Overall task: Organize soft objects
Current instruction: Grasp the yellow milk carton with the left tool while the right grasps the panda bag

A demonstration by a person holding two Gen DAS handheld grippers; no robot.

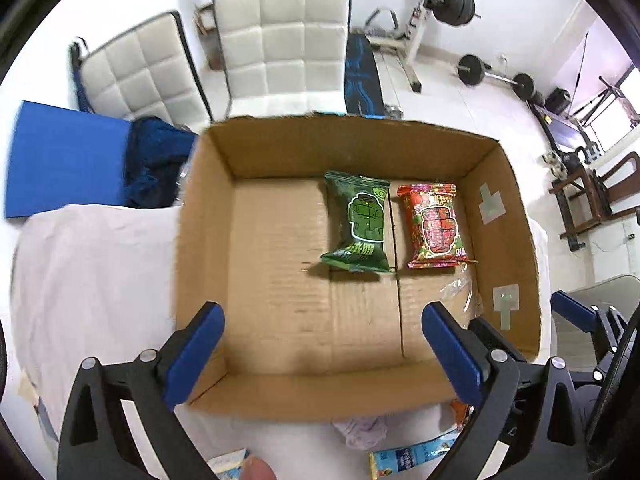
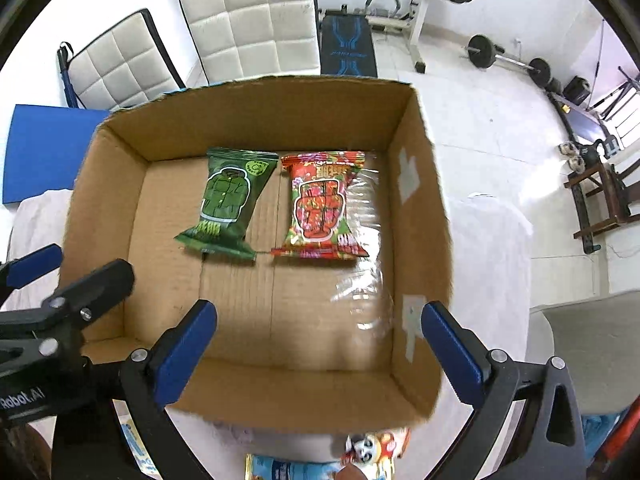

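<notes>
A home gym with white chairs [image 2: 248, 20] lies behind the white-clothed table [image 1: 92, 272]. In the box [image 2: 256, 120], green packet [image 2: 226, 202] and red packet [image 2: 320, 204] lie side by side, long axes running near to far. Left gripper [image 1: 322, 352] and right gripper [image 2: 318, 350] hover over the near wall, jaws spread, empty. "Robot.AI" marks the left gripper.

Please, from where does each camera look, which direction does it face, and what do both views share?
Left wrist: above the box's near-left, facing down and forward into the cardboard box; shows the open left gripper.
Right wrist: above the near side, facing likewise; shows the open right gripper.
Shared: green packet, red packet.
</notes>
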